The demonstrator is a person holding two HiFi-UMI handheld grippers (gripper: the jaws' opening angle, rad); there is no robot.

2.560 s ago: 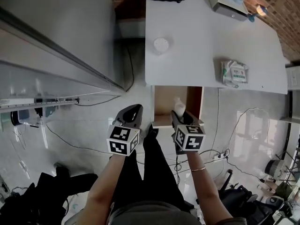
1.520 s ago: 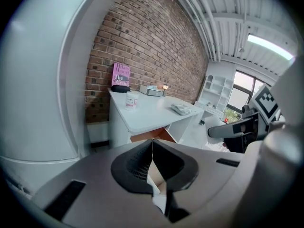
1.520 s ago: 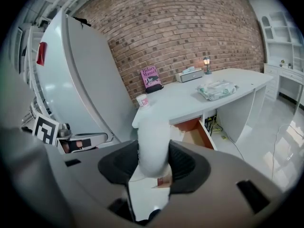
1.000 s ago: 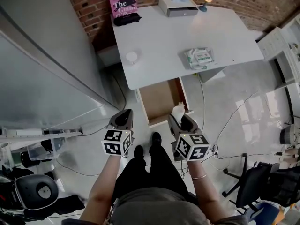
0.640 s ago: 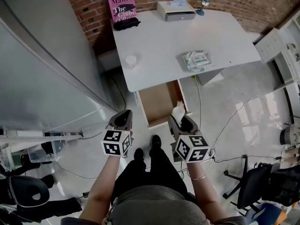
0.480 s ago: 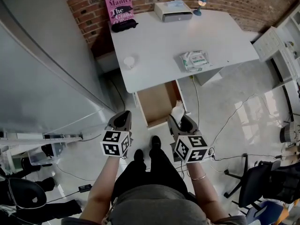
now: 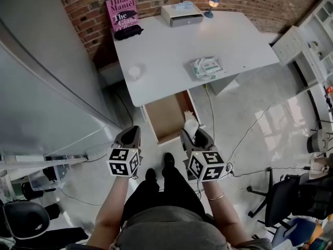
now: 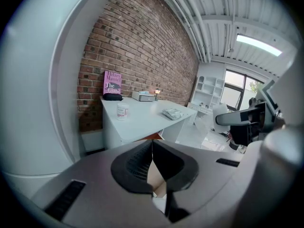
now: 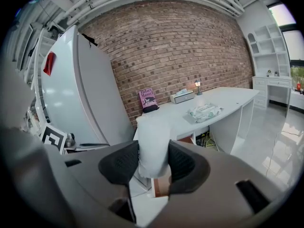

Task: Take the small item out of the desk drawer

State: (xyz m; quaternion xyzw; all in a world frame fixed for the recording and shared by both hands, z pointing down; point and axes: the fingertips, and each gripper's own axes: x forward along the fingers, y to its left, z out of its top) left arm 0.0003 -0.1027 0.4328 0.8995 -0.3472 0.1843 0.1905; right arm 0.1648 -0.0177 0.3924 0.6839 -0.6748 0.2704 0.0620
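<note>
A small white item [image 7: 190,125] stands up between the pads of my right gripper [image 7: 193,136], which is shut on it just in front of the open desk drawer [image 7: 162,114]. In the right gripper view the white item [image 9: 153,132] fills the gap between the jaws of the right gripper [image 9: 153,152], with the drawer's wooden front [image 9: 162,186] below. My left gripper [image 7: 130,136] hovers over the floor, left of the drawer. Its pads meet with nothing between them, as the left gripper view shows of the left gripper [image 8: 152,144].
On the white desk [image 7: 171,48] lie a pack of wipes [image 7: 206,66], a small white jar [image 7: 135,72], a grey box [image 7: 181,14], a black pouch [image 7: 127,32] and a pink book [image 7: 120,10]. A tall white cabinet [image 7: 47,87] stands left. Cables [image 7: 250,134] and a chair [image 7: 291,197] lie right.
The head view has swung, so the desk sits further up and left in the picture. Both grippers keep their places, and the white item stays in the right gripper's jaws.
</note>
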